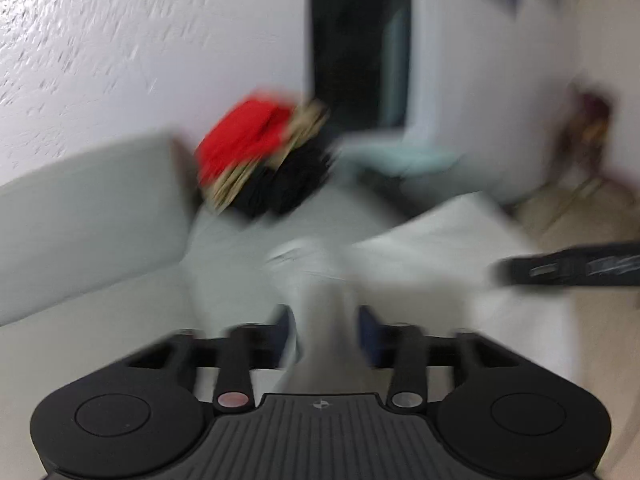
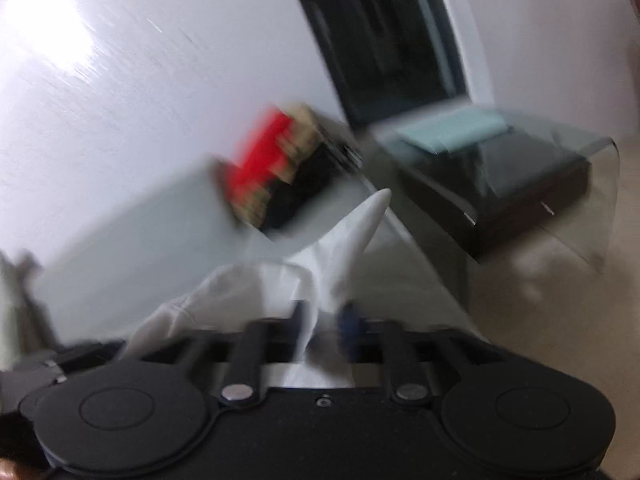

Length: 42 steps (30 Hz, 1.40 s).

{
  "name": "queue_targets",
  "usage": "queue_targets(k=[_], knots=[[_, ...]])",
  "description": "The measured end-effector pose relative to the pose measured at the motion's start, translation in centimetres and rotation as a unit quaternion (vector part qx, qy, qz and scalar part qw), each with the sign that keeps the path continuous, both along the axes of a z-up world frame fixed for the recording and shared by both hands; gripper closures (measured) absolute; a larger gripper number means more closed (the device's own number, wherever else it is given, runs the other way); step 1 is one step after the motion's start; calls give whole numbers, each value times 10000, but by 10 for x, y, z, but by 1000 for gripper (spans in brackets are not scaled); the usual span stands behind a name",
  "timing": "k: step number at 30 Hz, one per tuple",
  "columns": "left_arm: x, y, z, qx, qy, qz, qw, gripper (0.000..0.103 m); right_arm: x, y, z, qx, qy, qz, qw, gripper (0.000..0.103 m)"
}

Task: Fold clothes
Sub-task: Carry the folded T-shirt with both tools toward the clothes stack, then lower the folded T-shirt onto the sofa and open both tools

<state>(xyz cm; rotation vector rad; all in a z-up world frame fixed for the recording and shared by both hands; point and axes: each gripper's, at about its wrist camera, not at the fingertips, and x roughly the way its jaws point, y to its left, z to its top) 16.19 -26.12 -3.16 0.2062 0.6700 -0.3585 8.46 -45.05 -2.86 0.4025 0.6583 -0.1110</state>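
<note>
Both views are smeared by motion. A white garment [image 1: 420,248] lies on a pale grey surface [image 1: 224,240], and a bunched strip of it runs up between the fingers of my left gripper [image 1: 326,320]. Those jaws stand apart and the pads do not seem to press on the cloth. In the right wrist view a peak of the same white garment [image 2: 344,248] rises in front of my right gripper [image 2: 325,316]. Its jaws are also apart, with cloth hanging loosely between them. A black gripper body [image 1: 568,268] enters the left wrist view from the right edge.
A stack of red, tan and black folded clothes [image 1: 260,156] [image 2: 288,172] sits at the back against the white wall. To the right stands a glass table [image 2: 600,184] over a black box [image 2: 520,192], with a teal cloth [image 2: 452,128] on top. A dark doorway [image 1: 360,40] is behind.
</note>
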Motion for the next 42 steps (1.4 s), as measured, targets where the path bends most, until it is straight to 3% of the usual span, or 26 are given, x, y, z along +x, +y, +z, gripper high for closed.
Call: queue_targets(k=[2, 4, 5, 7, 8, 9, 11, 13, 14, 17, 18, 23, 26, 28, 29, 30, 31, 34, 35, 38, 40, 42], knots=[[4, 18, -16, -289, 390, 243, 9985, 59, -2, -16, -18, 265, 277, -229, 9990, 51], [-4, 39, -24, -657, 518, 371, 9958, 49, -20, -30, -27, 497, 119, -201, 9985, 38], [-9, 50, -27, -833, 560, 430, 9940, 50, -28, -35, -31, 523, 93, -212, 9984, 30], [-16, 59, -31, -977, 622, 542, 9918, 51, -40, -44, -41, 718, 70, -174, 9972, 30], [-20, 60, -32, -1037, 657, 514, 9911, 54, -45, -47, -46, 883, 59, -165, 9959, 37], [-23, 59, -31, -1073, 660, 451, 9910, 54, -51, -49, -50, 998, 26, -161, 9949, 57], [-26, 48, -27, -1027, 586, 224, 9927, 54, -56, -44, -51, 803, -102, -160, 9966, 73], [-22, 34, -27, -928, 554, -12, 9941, 53, -55, -34, -49, 569, -224, -147, 9980, 73], [-24, 31, -28, -915, 580, -94, 9941, 53, -55, -33, -49, 574, -258, -137, 9979, 69], [-35, 32, -27, -966, 669, -233, 9928, 52, -53, -37, -63, 1070, -130, 266, 9938, 41], [-39, 34, -26, -990, 693, -276, 9923, 52, -53, -39, -69, 1225, -86, 439, 9915, 37], [-52, 41, -24, -1011, 729, -287, 9918, 51, -50, -48, -96, 1209, -218, 1094, 9864, 38], [-61, 47, -22, -987, 707, -297, 9922, 49, -42, -56, -111, 2056, -230, 1318, 9695, 51], [-65, 52, -22, -937, 663, -264, 9930, 49, -38, -62, -122, 2676, -126, 1381, 9535, 52], [-67, 55, -22, -938, 672, -226, 9931, 49, -40, -65, -124, 2822, -97, 1225, 9515, 64], [-68, 59, -22, -949, 690, -181, 9929, 49, -42, -68, -127, 2977, -2, 997, 9494, 89], [-68, 62, -23, -966, 733, -134, 9925, 49, -45, -72, -129, 3260, 66, 788, 9421, 95], [-68, 68, -25, -1046, 886, -31, 9906, 49, -57, -82, -135, 4663, 132, 281, 8841, 96], [-68, 69, -25, -1072, 937, -15, 9898, 49, -61, -82, -132, 4765, 250, 102, 8788, 94], [-69, 69, -28, -1015, 1023, -8, 9896, 49, -65, -83, -132, 4466, 973, -492, 8881, 72], [-72, 69, -28, -895, 971, -57, 9912, 49, -70, -81, -123, 4101, 941, -468, 9060, 73], [-75, 69, -28, -783, 825, -80, 9935, 49, -81, -74, -100, 3581, 592, -431, 9308, 70]])
